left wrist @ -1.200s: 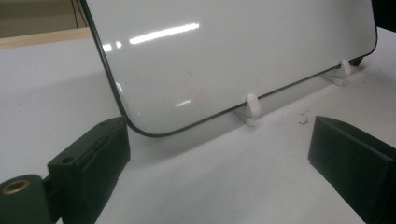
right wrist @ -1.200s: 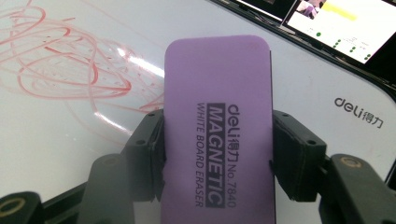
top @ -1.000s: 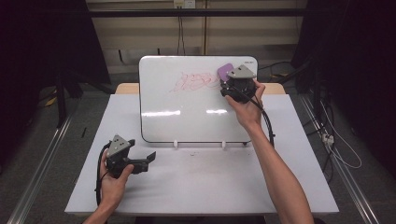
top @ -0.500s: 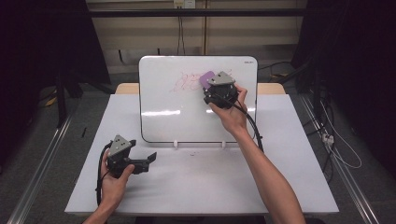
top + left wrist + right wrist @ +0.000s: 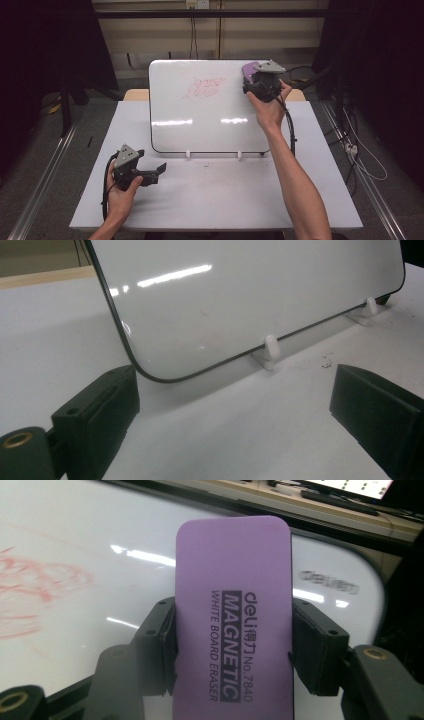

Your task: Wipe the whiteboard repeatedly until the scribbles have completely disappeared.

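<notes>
While clamped between jaws of right gripper, purple eraser sits at upper right corner of whiteboard, right of red scribble. Left gripper: jaws apart, nothing held, low over white table before whiteboard's lower left corner.

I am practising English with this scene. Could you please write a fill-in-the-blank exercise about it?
1. The right gripper holds a ____ eraser.
2. The scribble on the whiteboard is ____.
3. The left gripper has its jaws ____.

Missing words: purple; red; open
</notes>
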Demonstrator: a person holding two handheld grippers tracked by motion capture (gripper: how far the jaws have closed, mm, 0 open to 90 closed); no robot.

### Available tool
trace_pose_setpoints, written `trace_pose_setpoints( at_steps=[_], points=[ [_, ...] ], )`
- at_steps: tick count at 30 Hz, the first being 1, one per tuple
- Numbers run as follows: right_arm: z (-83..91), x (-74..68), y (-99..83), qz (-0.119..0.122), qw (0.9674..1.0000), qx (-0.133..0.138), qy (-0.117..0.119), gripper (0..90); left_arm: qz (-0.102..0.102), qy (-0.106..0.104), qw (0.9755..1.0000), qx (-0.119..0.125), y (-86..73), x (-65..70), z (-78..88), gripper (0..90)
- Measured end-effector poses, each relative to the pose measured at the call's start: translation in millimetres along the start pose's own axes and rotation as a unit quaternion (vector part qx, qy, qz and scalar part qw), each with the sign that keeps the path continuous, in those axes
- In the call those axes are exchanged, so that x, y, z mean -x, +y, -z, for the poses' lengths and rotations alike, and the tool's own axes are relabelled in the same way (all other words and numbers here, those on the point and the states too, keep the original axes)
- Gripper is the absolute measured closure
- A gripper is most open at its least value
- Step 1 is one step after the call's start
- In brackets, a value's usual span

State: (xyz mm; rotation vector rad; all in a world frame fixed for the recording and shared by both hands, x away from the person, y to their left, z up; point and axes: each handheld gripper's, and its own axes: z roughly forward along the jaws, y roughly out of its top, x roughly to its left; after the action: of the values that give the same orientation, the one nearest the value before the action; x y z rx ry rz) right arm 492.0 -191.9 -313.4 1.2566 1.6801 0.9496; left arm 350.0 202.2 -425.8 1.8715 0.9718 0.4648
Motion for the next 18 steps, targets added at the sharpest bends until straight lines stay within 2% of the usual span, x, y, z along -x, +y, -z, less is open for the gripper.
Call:
trace_pose_setpoints(
  at_steps=[1, 2, 3, 6, 7, 8, 9, 12, 13, 14, 15, 16, 18],
  points=[
    [-1.9, -11.6, -0.7, 0.007, 0.9999, -0.001, 0.01, 41.7, 0.0, 0.0, 1.0, 0.001, -0.1, -0.1, 0.5, 5.6],
    [-1.9, -11.6, -0.7, 0.007, 0.9999, -0.001, 0.01, 41.7, 0.0, 0.0, 1.0, 0.0, -0.3, -0.1, 1.1, 5.6],
    [-2.3, -18.6, -1.3, 0.013, 0.9998, 0.001, 0.011, 41.7, 0.0, 0.0, 1.0, 0.001, -0.5, -0.3, 1.4, 5.6],
    [-3.7, -43.9, -2.6, 0.047, 0.9987, 0.0, 0.02, 41.7, 0.0, 0.001, 1.0, 0.001, -0.6, -1.2, 1.3, 5.6],
    [-4.4, -52.4, -3.1, 0.061, 0.9979, 0.002, 0.023, 41.7, 0.0, 0.001, 1.0, 0.001, -0.5, -1.0, 1.3, 5.6],
    [-5.6, -70.0, -4.6, 0.081, 0.9963, 0.003, 0.03, 41.7, 0.0, 0.0, 1.0, 0.001, -0.4, -0.9, 1.2, 5.6],
    [-5.6, -70.0, -4.6, 0.081, 0.9963, 0.003, 0.03, 41.7, 0.0, -0.001, 1.0, 0.001, -0.2, -0.7, 1.1, 5.6],
    [-6.5, -92.8, -6.7, 0.11, 0.9933, 0.007, 0.035, 41.7, -0.001, -0.001, 1.0, 0.001, 0.0, -0.5, -0.1, 5.6],
    [-6.7, -99.2, -7.9, 0.114, 0.9924, 0.008, 0.043, 41.8, -0.001, -0.002, 1.0, 0.0, 0.0, -0.4, -0.4, 5.6],
    [-6.6, -108.6, -10.3, 0.12, 0.9907, 0.006, 0.063, 41.8, 0.0, -0.002, 1.0, 0.002, 0.0, -0.1, -1.0, 5.7],
    [-6.6, -108.6, -10.3, 0.12, 0.9907, 0.006, 0.063, 41.8, 0.0, -0.002, 1.0, 0.001, 0.0, -0.1, -0.8, 5.7],
    [-6.5, -110.8, -11.3, 0.117, 0.9903, 0.004, 0.075, 41.8, -0.003, -0.002, 1.0, 0.001, 0.0, -0.1, -0.3, 5.7],
    [-5.7, -112.5, -12.2, 0.118, 0.9901, 0.004, 0.076, 41.8, -0.004, -0.001, 1.0, 0.001, -0.1, -0.4, 0.4, 5.7]
  ],
)
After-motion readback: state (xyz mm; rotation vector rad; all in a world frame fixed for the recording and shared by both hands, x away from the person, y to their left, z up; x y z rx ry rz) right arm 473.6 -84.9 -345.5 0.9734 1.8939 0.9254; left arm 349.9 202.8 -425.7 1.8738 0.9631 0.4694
